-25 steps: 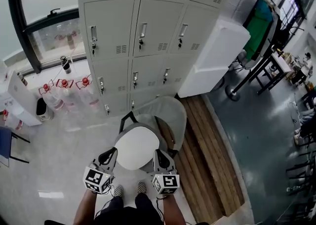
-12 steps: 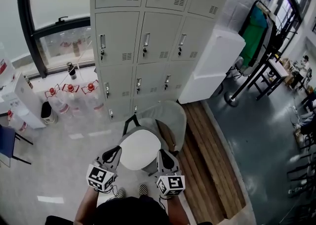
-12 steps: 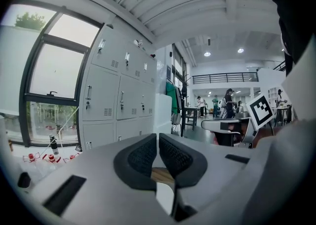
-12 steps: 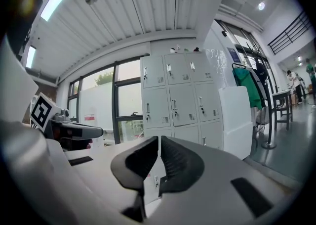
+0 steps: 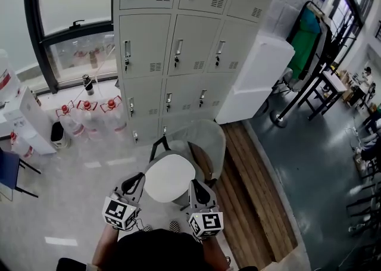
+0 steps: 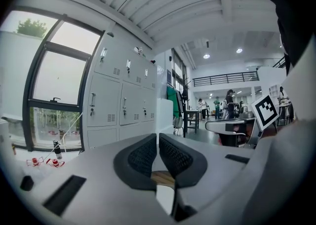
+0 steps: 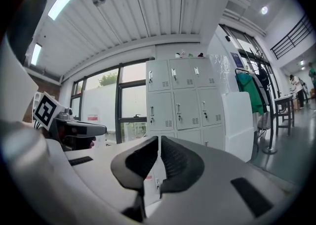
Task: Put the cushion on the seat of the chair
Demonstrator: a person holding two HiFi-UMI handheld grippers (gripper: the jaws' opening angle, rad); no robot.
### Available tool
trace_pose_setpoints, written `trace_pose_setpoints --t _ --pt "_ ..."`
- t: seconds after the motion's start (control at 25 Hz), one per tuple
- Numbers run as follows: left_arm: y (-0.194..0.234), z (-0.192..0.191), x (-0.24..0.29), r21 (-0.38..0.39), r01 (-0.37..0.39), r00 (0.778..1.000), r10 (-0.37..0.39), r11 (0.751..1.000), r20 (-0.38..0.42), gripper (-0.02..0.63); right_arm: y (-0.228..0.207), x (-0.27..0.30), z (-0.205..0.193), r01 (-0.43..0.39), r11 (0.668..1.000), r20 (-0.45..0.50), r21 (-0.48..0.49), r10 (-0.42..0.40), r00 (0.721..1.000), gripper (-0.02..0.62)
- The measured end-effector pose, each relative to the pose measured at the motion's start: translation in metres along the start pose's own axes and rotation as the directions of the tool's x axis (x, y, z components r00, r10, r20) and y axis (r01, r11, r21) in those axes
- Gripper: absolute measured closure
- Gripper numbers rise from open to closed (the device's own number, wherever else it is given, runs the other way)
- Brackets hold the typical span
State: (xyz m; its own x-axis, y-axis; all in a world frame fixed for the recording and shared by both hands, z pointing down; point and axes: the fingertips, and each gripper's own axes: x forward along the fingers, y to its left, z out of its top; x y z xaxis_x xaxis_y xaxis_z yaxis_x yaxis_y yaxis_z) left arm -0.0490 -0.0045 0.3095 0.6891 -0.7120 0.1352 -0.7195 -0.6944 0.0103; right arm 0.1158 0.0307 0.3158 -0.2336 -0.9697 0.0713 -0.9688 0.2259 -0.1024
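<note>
The round white cushion (image 5: 169,178) hangs flat between both grippers, just above the seat of the grey chair (image 5: 204,137). The left gripper (image 5: 134,184) is shut on the cushion's left edge and the right gripper (image 5: 195,190) on its right edge. In the left gripper view the jaws (image 6: 158,138) press together, with a white strip of cushion (image 6: 166,197) showing below them. The right gripper view shows the same: the jaws (image 7: 159,140) are shut and a thin white fold of cushion (image 7: 155,181) is caught between them. The cushion hides most of the chair seat.
Grey lockers (image 5: 178,55) stand right behind the chair. Water bottles (image 5: 86,112) sit on the floor at the left under a window. A white cabinet (image 5: 262,73) and a rack with a green garment (image 5: 306,37) are to the right. A wooden floor strip (image 5: 250,186) runs beside the chair.
Both grippers have risen a little with the cushion held between them. The head view has tilted up slightly, so the lockers sit lower in the picture.
</note>
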Motion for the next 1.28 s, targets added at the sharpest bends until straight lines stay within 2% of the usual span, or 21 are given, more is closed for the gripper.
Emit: trace_pose_setpoints --t 0.2,0.64,0.88,1.28 --pt "0.001 -0.001 -0.005 -0.004 -0.005 1.000 0.005 1.000 0.002 0.578 0.004 -0.001 0.001 0.000 1.000 0.000 -0.014 0.000 1.000 0.554" --pt "-0.003 -0.005 -0.010 -0.008 0.011 1.000 -0.011 1.000 -0.008 0.578 0.008 -0.008 -0.007 0.017 1.000 -0.015 0.019 -0.017 1.000 0.560" --pt "-0.004 -0.006 -0.011 -0.003 0.019 1.000 -0.019 1.000 -0.015 0.578 0.009 -0.010 -0.010 0.005 1.000 -0.010 -0.025 -0.005 1.000 0.560" --pt "-0.003 -0.008 -0.011 -0.009 0.015 1.000 -0.015 1.000 -0.013 0.578 0.007 -0.012 -0.012 0.016 1.000 -0.008 -0.019 -0.016 1.000 0.560"
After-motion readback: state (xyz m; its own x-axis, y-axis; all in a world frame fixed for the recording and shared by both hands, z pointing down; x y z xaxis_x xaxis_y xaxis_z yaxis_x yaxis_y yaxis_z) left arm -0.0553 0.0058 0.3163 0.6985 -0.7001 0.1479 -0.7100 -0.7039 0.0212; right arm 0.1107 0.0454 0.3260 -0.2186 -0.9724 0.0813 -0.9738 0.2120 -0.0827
